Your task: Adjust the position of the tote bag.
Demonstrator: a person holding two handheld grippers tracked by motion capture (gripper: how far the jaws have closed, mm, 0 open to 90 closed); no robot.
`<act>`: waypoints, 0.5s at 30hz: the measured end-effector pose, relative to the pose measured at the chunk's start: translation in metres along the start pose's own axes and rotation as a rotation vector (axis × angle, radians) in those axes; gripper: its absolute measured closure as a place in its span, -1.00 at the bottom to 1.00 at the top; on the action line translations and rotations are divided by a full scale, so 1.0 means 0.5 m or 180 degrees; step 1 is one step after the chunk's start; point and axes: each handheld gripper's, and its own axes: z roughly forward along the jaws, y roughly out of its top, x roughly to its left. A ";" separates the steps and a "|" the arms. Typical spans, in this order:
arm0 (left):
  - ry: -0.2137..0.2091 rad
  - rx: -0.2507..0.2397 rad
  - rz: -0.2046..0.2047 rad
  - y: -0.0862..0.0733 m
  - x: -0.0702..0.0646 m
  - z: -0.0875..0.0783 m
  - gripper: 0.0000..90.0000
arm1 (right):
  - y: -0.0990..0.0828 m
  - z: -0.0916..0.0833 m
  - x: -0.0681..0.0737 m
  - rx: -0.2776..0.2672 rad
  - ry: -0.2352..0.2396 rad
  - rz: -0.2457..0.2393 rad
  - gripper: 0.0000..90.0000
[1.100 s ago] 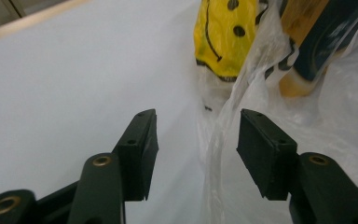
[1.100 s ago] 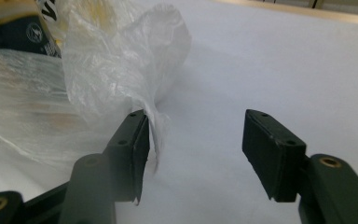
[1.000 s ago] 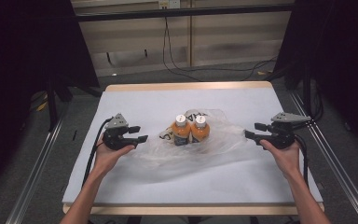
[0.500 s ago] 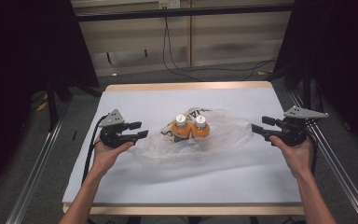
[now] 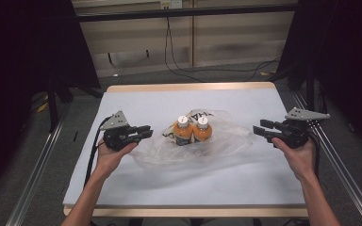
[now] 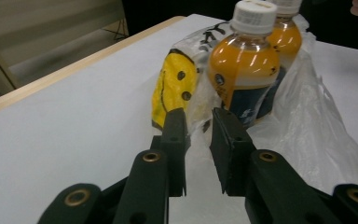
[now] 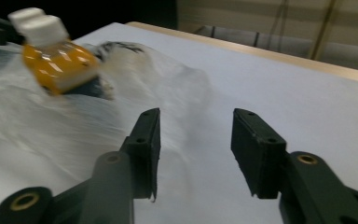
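Clear plastic bag (image 5: 226, 141) with two orange juice bottles (image 5: 192, 131) hasn't moved; your left gripper (image 5: 143, 132) and right gripper (image 5: 259, 129) have lifted slightly, jaws just closing, nothing grasped.

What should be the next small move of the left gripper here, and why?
Probably ease the left gripper forward onto the plastic bag's near edge. Its jaws have just been closing, yet a gap remains and no film looks pinched; the two orange bottles stand on the bag just ahead.
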 end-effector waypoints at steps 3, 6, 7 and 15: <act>-0.0081 0.0016 0.0042 0.010 -0.011 0.006 0.74 | 0.024 0.009 0.030 -0.0013 0.0197 -0.0139 0.43; -0.0122 0.0061 0.0094 0.019 -0.019 0.017 0.81 | 0.045 0.026 0.055 0.0046 0.0399 -0.0281 0.62; -0.0129 0.0119 0.0129 0.022 -0.022 0.023 0.84 | 0.052 0.035 0.062 0.0080 0.0457 -0.0321 0.67; -0.0269 0.0438 0.0265 0.028 -0.037 0.075 0.91 | 0.084 0.136 0.102 0.0428 0.0741 -0.0531 0.98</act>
